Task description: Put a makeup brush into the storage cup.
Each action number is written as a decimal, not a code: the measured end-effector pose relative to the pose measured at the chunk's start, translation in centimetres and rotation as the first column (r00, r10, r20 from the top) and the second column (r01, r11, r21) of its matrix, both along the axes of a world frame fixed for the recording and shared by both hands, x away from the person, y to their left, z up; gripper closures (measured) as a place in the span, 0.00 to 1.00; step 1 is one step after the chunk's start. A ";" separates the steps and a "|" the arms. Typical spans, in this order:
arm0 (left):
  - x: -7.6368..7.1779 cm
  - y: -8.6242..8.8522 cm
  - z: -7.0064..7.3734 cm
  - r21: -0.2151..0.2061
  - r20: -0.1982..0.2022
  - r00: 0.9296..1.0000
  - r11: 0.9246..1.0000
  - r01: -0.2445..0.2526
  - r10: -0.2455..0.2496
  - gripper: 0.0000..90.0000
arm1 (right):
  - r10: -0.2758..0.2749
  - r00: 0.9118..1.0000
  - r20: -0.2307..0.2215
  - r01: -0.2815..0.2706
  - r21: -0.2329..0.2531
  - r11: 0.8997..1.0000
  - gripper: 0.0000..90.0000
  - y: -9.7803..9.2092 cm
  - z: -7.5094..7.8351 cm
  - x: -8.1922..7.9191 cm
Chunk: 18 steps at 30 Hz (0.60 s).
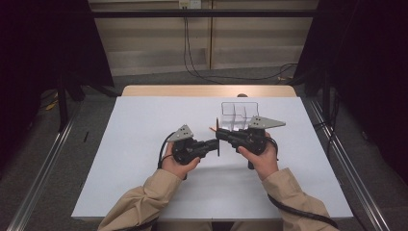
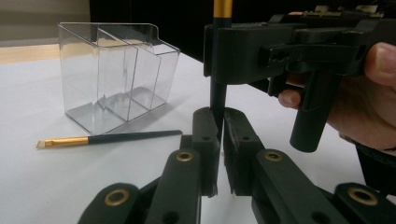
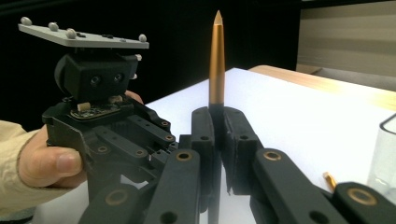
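A slim brush with a dark handle (image 2: 217, 95) and a pointed gold end (image 3: 217, 60) stands upright between both grippers. My left gripper (image 2: 221, 114) is shut on the lower handle. My right gripper (image 3: 220, 112) is shut on it a little higher, just below the gold part. In the high view the left gripper (image 1: 217, 145) and right gripper (image 1: 219, 133) meet tip to tip near the table's middle. In the left gripper view, the right gripper (image 2: 224, 51) sits directly above my jaws. A second brush (image 2: 112, 138) lies flat on the table beside a clear divided organizer (image 2: 112, 70).
The clear organizer (image 1: 239, 113) stands just behind the right gripper, and its corner (image 3: 385, 154) shows at the right edge of the right gripper view. The lying brush (image 1: 212, 128) is close to the gripper tips. A white sheet (image 1: 144, 144) covers the table.
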<state>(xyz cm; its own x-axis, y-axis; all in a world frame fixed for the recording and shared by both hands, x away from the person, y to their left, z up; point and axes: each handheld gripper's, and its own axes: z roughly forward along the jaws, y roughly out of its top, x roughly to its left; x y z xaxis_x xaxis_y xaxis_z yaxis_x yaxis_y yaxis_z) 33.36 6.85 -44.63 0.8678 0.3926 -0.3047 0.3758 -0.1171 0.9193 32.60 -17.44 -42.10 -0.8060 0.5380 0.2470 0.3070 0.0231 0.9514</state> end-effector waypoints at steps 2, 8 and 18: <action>0.0 0.1 0.1 -0.006 -0.002 1.000 1.000 -0.002 0.002 0.93 | 0.004 1.000 0.003 -0.004 0.011 1.000 0.93 0.0 0.0 0.1; -0.1 0.4 0.3 -0.030 -0.013 1.000 1.000 0.005 -0.005 0.83 | 0.013 1.000 0.020 -0.013 0.010 1.000 0.93 0.2 0.3 0.2; -0.2 1.0 0.3 -0.046 0.006 1.000 0.999 0.006 -0.006 0.55 | 0.003 1.000 0.029 -0.004 0.025 1.000 0.93 -0.6 0.3 0.4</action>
<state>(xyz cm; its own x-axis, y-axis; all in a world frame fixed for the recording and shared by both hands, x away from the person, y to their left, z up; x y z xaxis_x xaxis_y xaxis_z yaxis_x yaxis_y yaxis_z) 33.15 7.81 -44.36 0.8720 0.3731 -0.3170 0.3694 -0.0764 0.9261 33.00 -18.08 -41.82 -0.8147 0.5292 0.2371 0.2796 0.0003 0.9601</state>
